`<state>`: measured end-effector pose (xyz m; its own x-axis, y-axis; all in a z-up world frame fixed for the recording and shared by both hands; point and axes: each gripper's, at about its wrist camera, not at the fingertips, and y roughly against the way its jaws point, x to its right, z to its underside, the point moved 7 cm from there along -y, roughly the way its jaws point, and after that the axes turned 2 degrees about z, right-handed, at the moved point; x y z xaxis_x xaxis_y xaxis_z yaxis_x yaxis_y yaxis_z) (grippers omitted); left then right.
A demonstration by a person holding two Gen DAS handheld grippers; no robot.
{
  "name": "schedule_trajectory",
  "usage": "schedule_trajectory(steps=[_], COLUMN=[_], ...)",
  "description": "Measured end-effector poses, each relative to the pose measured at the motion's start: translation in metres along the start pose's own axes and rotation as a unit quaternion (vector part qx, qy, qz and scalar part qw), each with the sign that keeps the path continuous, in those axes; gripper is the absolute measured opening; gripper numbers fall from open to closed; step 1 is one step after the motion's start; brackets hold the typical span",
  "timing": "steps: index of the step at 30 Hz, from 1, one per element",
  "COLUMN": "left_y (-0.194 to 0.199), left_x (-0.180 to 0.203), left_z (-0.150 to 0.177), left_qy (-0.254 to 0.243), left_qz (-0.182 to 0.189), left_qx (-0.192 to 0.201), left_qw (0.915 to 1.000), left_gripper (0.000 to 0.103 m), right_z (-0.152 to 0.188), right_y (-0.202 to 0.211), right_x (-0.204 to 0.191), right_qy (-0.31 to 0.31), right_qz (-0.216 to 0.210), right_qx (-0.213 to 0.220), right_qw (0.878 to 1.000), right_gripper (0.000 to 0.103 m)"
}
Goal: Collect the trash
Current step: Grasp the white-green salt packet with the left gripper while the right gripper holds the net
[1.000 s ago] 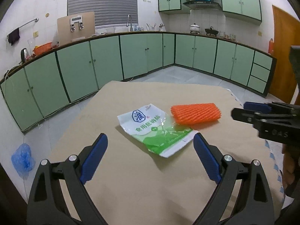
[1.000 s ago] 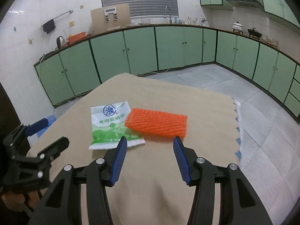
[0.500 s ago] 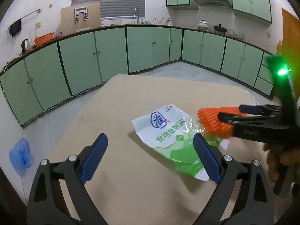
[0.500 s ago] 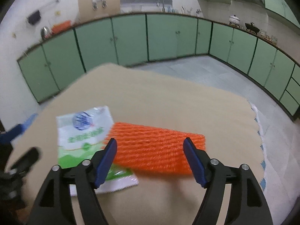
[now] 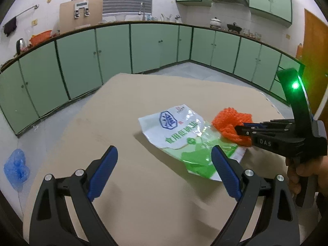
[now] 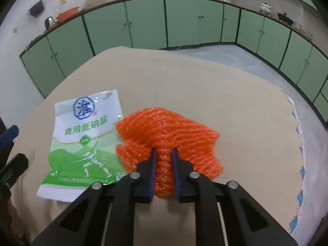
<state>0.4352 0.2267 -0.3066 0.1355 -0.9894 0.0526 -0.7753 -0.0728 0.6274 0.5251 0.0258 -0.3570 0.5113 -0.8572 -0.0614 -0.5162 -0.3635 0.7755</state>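
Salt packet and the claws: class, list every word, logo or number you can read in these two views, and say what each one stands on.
"淮" inside a blue hexagon: top of the salt packet.
"食用低钠盐" in green: middle of the salt packet.
Small red print at the packet's top corner and the fine line along its bottom: too small to read.
"DAS": side of the right claw.
Left claw: no text.
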Motion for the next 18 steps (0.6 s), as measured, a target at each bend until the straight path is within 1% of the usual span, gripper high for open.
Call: schedule_trajectory(steps=[3, 7, 11, 14, 17, 18], left_y=[0.001, -0.005, -0.019, -0.035, -0.047, -0.052], left_x=[0.015, 0.038, 0.053, 0.06, 0.061, 0.061], left_z=[0.004, 0.009, 0.015, 0.018, 0.015, 0.016], left_qy=[-0.008, -0.028, -0.046, -0.058, -0.058, -0.059], left_qz=[0.017, 0.029, 0.029, 0.024, 0.018, 0.017], left_qx=[-0.005, -0.014, -0.031, -0.053, -0.068, -0.077], left_qw=[0.9998, 0.9991, 0.998, 0.9966, 0.9958, 0.9951], left_gripper=[0.089, 0.089, 0.089, 0.083, 0.082, 0.074], right_z=[0.003, 0.009, 0.012, 0.014, 0.017, 0.018], right_y=[0.022, 0.058, 0.08, 0.084, 0.08, 0.08], right_x=[0.008, 0.023, 0.03, 0.037, 0.042, 0.043], right_qy=[-0.021, -0.046, -0.053, -0.058, -0.069, -0.07], right_qz=[-0.009, -0.013, -0.015, -0.016, -0.021, -0.019], right_qx=[0.02, 0.049, 0.063, 0.064, 0.061, 0.061], right_qw=[1.0, 0.998, 0.996, 0.996, 0.996, 0.996], right_gripper=[0.012, 0.012, 0.012, 0.012, 0.012, 0.012])
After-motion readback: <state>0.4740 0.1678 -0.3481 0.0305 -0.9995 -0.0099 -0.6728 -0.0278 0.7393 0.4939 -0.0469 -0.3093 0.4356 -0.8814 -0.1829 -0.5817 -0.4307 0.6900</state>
